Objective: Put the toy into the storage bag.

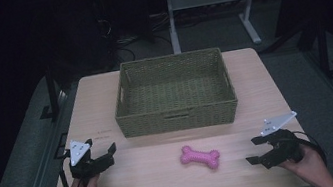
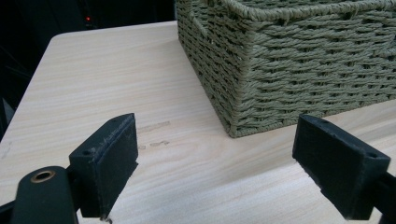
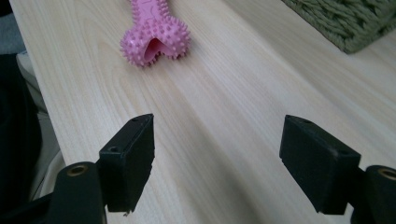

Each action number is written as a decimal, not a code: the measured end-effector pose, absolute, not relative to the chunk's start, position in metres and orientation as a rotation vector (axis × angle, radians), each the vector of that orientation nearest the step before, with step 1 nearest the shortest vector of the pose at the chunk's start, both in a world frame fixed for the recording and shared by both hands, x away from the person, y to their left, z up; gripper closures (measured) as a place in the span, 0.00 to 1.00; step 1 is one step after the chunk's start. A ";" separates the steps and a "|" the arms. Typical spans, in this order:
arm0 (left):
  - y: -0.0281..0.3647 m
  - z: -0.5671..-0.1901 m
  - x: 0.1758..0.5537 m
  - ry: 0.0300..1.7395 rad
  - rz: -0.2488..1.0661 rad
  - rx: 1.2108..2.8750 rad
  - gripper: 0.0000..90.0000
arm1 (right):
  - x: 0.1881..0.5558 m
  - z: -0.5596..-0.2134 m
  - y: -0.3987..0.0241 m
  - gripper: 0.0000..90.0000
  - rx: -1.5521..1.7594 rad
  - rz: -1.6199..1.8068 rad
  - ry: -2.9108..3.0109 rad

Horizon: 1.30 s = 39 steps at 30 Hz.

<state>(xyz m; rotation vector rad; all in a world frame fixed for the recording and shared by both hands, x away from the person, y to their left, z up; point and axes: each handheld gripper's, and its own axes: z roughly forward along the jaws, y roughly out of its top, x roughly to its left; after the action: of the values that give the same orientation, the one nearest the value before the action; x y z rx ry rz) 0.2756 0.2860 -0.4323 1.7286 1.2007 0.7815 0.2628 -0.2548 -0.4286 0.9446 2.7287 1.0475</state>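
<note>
A pink spiky bone-shaped toy lies flat on the wooden table, in front of a green woven basket. My left gripper hovers at the table's front left, open, nothing between its jaws; in the left gripper view it faces the basket's near left corner. My right gripper is at the front right, open and empty, pointing left toward the toy. In the right gripper view one knobbed end of the toy lies ahead, well apart from the jaws.
The basket looks empty inside and takes up the table's far middle. A corner of the basket shows at the upper right of the right gripper view. Table edges run close behind both hands. Dark floor and desk legs lie beyond the table.
</note>
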 end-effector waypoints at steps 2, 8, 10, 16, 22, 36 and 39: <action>0.286 -0.432 0.276 1.209 0.779 1.727 0.15 | 0.268 -0.426 -0.251 0.28 0.926 1.034 2.745; 0.286 -0.433 0.277 1.195 0.767 1.741 0.15 | 0.280 -0.418 -0.235 0.25 0.881 0.981 2.810; 0.285 -0.433 0.277 1.193 0.764 1.745 0.15 | 0.284 -0.416 -0.229 0.25 0.858 0.966 2.828; 0.284 -0.433 0.278 1.189 0.761 1.748 0.15 | 0.294 -0.410 -0.213 0.25 0.796 0.912 2.884; 0.283 -0.433 0.278 1.186 0.761 1.747 0.15 | 0.301 -0.401 -0.203 0.24 0.748 0.905 2.913; 0.288 -0.433 0.278 1.200 0.768 1.729 0.15 | 0.311 -0.391 -0.185 0.22 0.690 0.861 2.953; 0.287 -0.433 0.278 1.197 0.765 1.737 0.15 | 0.313 -0.391 -0.180 0.22 0.678 0.847 2.965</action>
<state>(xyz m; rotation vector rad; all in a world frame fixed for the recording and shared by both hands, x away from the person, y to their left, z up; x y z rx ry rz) 0.2778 0.2871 -0.4325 1.7369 1.1975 0.7651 0.3125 -0.1801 -0.3905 0.6779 2.9653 0.8472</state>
